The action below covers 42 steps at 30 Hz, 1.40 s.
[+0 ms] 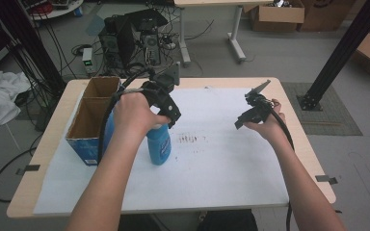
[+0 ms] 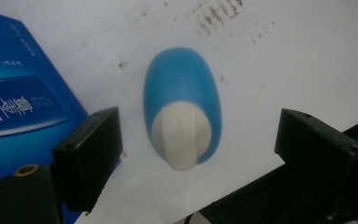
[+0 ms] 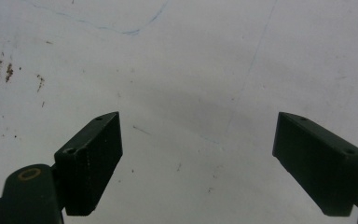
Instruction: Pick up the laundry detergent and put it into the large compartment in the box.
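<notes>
Lots of blue on my table

My bottle (image 2: pixel 182 100) is blue with an off-white cap, the box (image 1: pixel 84 144) is blue outside and brown cardboard inside, both on a white sheet (image 1: pixel 212 163) with brown speckles; my grippers' jaws are black.

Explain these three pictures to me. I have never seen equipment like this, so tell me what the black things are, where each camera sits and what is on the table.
A person holds a hand-operated two-jaw gripper in each hand. The high view looks down on the table from above. The other two cameras ride on the grippers and look along their black jaws. On the white sheet stand a blue bottle with a white cap and an open cardboard box. The left gripper hangs above the bottle, jaws either side and apart from it. The right gripper is open and holds nothing.
</notes>
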Available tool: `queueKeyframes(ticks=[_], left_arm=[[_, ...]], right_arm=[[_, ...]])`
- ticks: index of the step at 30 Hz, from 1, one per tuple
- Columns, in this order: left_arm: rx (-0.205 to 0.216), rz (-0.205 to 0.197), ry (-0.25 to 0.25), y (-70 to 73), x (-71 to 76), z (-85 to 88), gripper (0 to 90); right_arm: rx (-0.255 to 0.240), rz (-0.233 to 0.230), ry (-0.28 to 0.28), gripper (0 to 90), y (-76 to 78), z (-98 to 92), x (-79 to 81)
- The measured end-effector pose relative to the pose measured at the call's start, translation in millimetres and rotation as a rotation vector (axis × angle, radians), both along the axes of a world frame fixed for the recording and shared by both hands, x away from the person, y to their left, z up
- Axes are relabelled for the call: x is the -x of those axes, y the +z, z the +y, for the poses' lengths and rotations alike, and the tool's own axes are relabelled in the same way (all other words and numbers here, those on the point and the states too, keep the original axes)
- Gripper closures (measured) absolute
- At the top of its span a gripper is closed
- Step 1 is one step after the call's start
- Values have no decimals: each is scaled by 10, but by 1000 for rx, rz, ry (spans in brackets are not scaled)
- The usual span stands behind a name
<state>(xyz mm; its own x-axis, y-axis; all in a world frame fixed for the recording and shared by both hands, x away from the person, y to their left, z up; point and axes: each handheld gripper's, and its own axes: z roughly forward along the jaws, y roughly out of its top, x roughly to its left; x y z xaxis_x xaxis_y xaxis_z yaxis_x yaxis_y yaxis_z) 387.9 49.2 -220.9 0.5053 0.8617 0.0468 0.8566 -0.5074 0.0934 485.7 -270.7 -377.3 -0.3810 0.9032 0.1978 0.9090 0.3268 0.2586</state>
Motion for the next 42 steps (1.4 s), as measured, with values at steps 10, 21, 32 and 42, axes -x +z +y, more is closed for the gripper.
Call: queueKeyframes(ticks=[10,21,32,42], left_arm=[[-11,18,14,-163,-27,20,156],[-28,34,20,-347,-48,8,155],[-36,50,27,-522,-56,-4,155],[-55,52,31,-636,-77,-6,155]], right_arm=[[-4,3,-6,157,-21,4,5],[7,-5,7,157,-25,10,13],[10,-7,15,157,-46,22,15],[12,-6,22,156,-65,31,16]])
